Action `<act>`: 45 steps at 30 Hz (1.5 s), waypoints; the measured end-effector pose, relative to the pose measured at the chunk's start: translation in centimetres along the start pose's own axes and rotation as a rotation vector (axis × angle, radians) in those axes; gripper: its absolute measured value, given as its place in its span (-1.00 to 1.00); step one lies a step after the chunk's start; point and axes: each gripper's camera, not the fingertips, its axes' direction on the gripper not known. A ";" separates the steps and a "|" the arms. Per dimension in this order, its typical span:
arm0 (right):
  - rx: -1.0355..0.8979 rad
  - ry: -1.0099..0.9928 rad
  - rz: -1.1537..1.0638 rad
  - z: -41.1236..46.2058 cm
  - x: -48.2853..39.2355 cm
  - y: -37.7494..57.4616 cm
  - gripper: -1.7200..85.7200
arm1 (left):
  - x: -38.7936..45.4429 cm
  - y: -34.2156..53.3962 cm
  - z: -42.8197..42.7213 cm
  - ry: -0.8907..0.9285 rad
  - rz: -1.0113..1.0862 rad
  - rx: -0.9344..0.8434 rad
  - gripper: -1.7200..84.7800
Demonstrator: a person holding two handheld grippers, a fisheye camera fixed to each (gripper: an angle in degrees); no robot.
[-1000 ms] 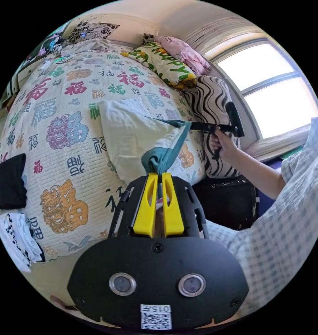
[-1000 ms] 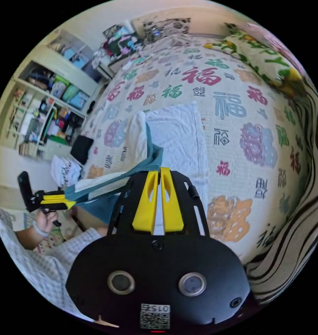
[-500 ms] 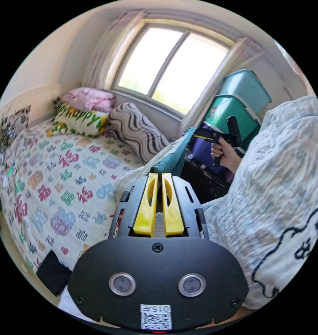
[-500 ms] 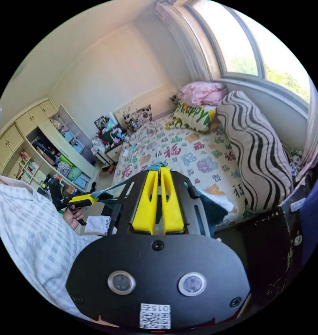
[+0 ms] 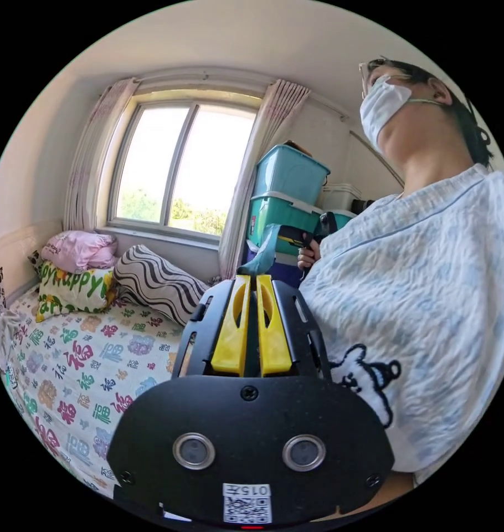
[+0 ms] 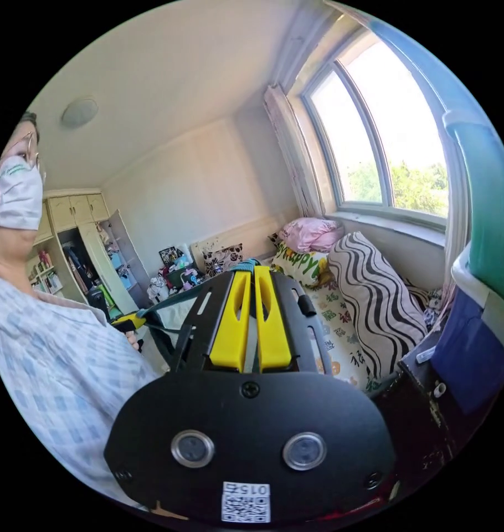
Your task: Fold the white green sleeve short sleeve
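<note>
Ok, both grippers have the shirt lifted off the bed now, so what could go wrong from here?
1. The left gripper pinches just a small bunch of green sleeve, with the right gripper on its far end. A hard pull could slip it free.
2. The white body of the shirt hangs below, largely hidden behind the gripper housings, so it may land creased on the bedspread.
3. The striped pillow lies close by and could snag a swinging hem.
</note>
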 end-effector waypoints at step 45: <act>-1.175 -0.179 0.374 65.5 46.9 29.6 -0.68 | -33.2 64.3 3.1 -0.896 -1.511 -0.143 -0.65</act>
